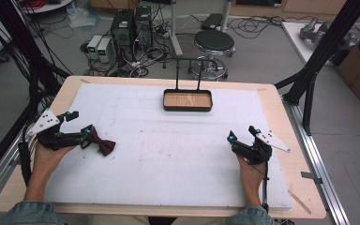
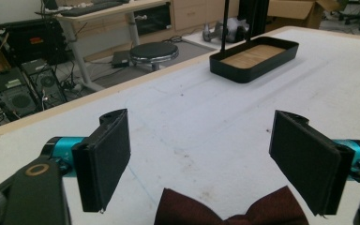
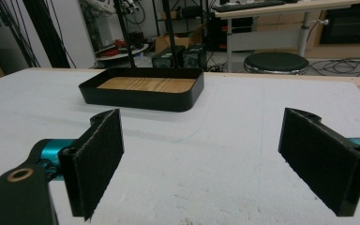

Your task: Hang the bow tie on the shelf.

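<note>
A dark red bow tie [image 1: 104, 144] lies flat on the white mat at the left. My left gripper [image 1: 82, 123] is right beside it, open. In the left gripper view the bow tie [image 2: 229, 212] sits low between the wide-apart jaws of my left gripper [image 2: 200, 122], and neither pad presses on it. My right gripper [image 1: 242, 133] rests open on the mat at the right with nothing in it. A black tray with a wooden floor [image 1: 164, 101] stands at the far middle. It lies ahead and to the left of my right gripper [image 3: 204, 122], where the tray [image 3: 140, 102] holds nothing.
Two thin black posts [image 1: 176, 75] rise from the tray's far side. The white mat [image 1: 178, 154] covers most of the wooden table. Black frame struts [image 1: 309, 70] stand at the right corner, cables at the left. A stool [image 1: 214, 43] and computers sit on the floor beyond.
</note>
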`<state>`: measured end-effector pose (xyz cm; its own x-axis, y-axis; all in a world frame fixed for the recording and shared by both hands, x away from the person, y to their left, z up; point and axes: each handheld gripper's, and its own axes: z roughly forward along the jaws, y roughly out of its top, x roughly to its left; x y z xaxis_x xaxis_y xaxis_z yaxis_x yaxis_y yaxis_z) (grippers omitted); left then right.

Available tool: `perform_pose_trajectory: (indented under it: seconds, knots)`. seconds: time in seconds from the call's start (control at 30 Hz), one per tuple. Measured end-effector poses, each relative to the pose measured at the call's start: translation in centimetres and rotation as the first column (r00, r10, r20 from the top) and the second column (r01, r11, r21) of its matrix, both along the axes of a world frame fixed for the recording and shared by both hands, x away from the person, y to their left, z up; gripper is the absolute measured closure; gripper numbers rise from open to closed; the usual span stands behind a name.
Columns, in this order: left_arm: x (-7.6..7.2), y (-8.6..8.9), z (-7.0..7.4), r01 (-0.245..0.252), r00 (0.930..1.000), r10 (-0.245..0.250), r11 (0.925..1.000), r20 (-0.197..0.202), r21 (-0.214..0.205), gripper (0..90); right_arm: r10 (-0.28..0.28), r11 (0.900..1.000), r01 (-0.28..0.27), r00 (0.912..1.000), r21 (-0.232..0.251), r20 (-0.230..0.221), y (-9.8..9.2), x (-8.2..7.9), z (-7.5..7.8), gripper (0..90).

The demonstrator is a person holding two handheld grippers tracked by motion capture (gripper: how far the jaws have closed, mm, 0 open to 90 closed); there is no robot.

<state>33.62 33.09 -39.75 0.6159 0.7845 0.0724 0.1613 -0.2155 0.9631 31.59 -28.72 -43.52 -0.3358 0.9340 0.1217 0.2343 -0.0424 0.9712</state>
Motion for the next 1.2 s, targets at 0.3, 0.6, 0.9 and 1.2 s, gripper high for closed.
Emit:
perform_pose_trajectory:
  seconds: [0.3, 0.6, 0.9, 1.2]
  knots:
    - [0.6, -0.1, -1.2, 0.077, 0.9920, -0.066, 0.9916, -0.108, 0.104, 31.0, -0.001, 1.0000, 0.001, 1.0000, -0.001, -0.001, 0.0, 0.0, 0.0, 13.5]
    - [0.9, -0.9, -2.0, 0.222, 0.9624, -0.178, 0.9500, -0.206, 0.220, 36.5, 0.000, 1.0000, 0.000, 1.0000, -0.004, -0.001, 0.0, 0.0, 0.0, 13.6]
    - [1.0, -1.3, -3.4, 0.225, 0.9624, -0.150, 0.9074, -0.226, 0.355, 42.2, 0.001, 1.0000, -0.001, 1.0000, -0.003, -0.002, 0.0, 0.0, 0.0, 13.6]
    - [1.0, -1.6, -3.9, 0.213, 0.9664, -0.125, 0.8785, -0.225, 0.428, 54.4, 0.003, 1.0000, -0.003, 1.0000, -0.006, 0.001, 0.0, 0.1, 0.0, 13.6]
